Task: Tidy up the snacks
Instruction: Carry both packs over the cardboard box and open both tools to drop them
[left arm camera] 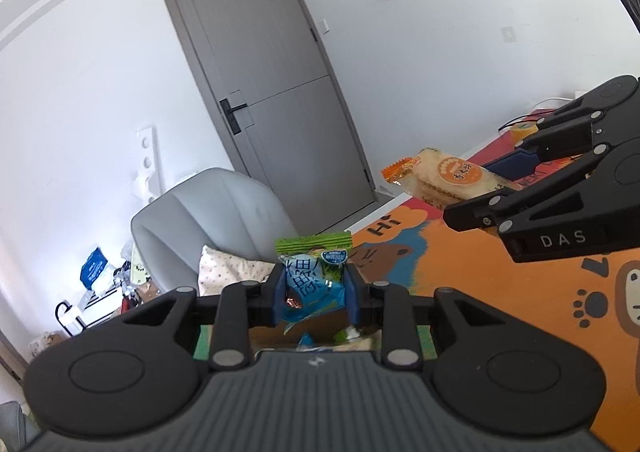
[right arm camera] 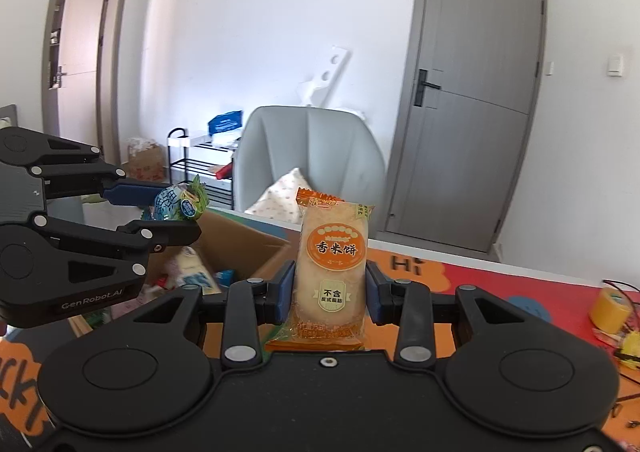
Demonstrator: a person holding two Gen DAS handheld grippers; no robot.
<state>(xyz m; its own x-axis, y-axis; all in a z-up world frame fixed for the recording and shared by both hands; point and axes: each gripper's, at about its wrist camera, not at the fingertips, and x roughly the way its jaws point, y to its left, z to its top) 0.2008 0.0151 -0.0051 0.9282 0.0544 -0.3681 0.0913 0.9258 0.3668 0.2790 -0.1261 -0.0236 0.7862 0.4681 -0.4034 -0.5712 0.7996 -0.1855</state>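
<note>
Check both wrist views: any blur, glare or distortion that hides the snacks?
Left wrist: fisheye bends the door and darkens corners; the blue packet in the left gripper is sharp. Right wrist: same curvature, even daylight, no glare; print on the rice cracker in the right gripper reads clearly.

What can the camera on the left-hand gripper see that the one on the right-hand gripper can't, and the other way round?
Only the left wrist view shows the orange cartoon table mat's bear and paw prints.

Only the right wrist view shows the open brown cardboard box with snacks inside, the open doorway and the yellow tape roll.

Both show the left gripper gripping a blue-green snack packet, the right gripper gripping an orange rice-cracker packet, the grey chair and the closed grey door.
</note>
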